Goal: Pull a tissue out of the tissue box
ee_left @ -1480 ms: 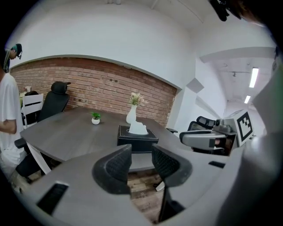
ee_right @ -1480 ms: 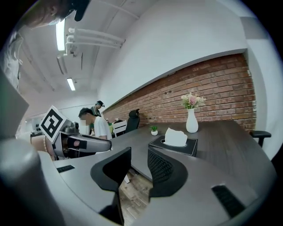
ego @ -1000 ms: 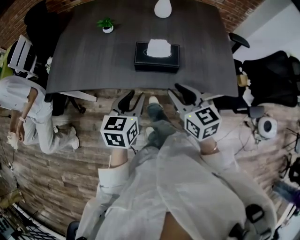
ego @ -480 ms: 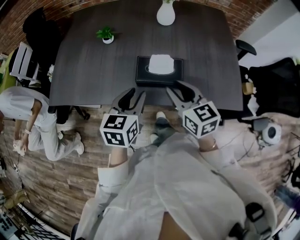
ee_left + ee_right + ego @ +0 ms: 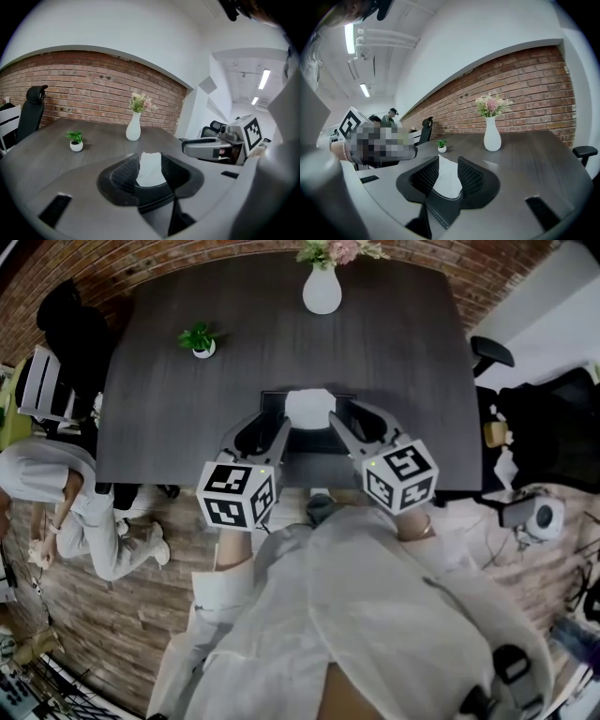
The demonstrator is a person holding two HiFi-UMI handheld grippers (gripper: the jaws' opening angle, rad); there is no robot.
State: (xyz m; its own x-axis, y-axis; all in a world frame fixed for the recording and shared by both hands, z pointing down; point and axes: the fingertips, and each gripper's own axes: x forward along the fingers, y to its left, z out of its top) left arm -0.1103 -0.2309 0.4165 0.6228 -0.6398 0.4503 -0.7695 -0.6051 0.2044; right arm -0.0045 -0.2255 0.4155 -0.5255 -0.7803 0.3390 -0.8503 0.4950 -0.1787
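Your left gripper (image 5: 262,430) and right gripper (image 5: 353,423) both stand part open, holding nothing. Tissue (image 5: 307,406) sticks upright from box (image 5: 306,439) near table (image 5: 169,418) edge, straight ahead between them; neither looks nearer.

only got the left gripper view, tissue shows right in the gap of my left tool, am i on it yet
Observer: Not yet. In the head view the left tool is at the near left corner of the tissue box, and the tissue stands between the two tools with neither closed on it.
Operator: whats the right tool doing
Observer: The right tool is at the box's near right corner. The right gripper view shows its jaws apart with nothing pinched.
Operator: anyone close by
Observer: A person in white is bent over on the floor by the near left corner of the table, apart from both tools.
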